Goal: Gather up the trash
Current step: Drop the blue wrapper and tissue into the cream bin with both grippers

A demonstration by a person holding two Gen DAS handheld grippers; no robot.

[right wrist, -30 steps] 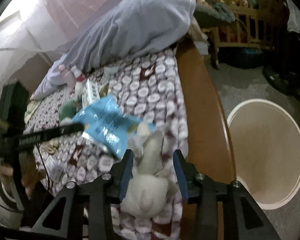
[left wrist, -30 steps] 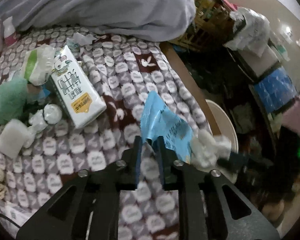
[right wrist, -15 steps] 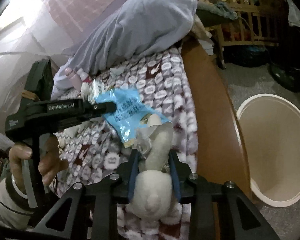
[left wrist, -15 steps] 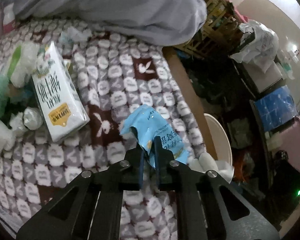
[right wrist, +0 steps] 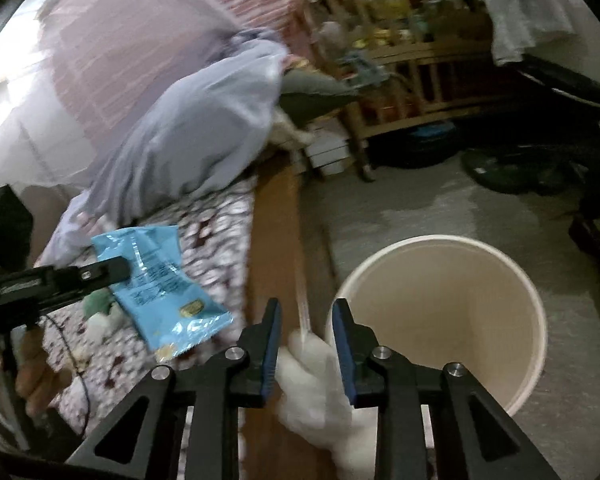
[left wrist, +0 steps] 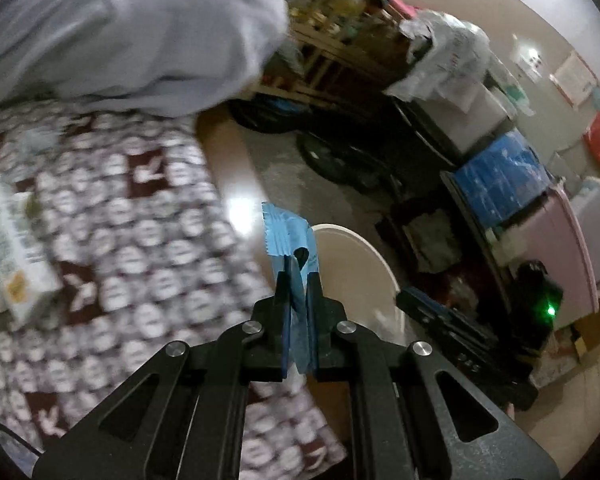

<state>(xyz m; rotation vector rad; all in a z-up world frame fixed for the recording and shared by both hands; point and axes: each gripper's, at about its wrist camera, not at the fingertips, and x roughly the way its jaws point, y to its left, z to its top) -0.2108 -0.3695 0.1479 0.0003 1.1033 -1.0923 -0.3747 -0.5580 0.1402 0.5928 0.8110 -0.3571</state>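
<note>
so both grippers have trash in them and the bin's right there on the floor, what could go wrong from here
1. The blue wrapper is pinched by one edge in the left gripper and hangs over the bed; released early, it could miss the bin.
2. The white tissue wad in the right gripper sits low between the fingers above the wooden bed rail, short of the rim. It might snag or land on the floor.

A grey-blue duvet point(left wrist: 132, 36) lay bunched on the patterned bed cover point(left wrist: 148, 240). A wooden crib point(right wrist: 412, 80) stood behind. Stacked storage bins point(left wrist: 500, 176) lined the wall.
</note>
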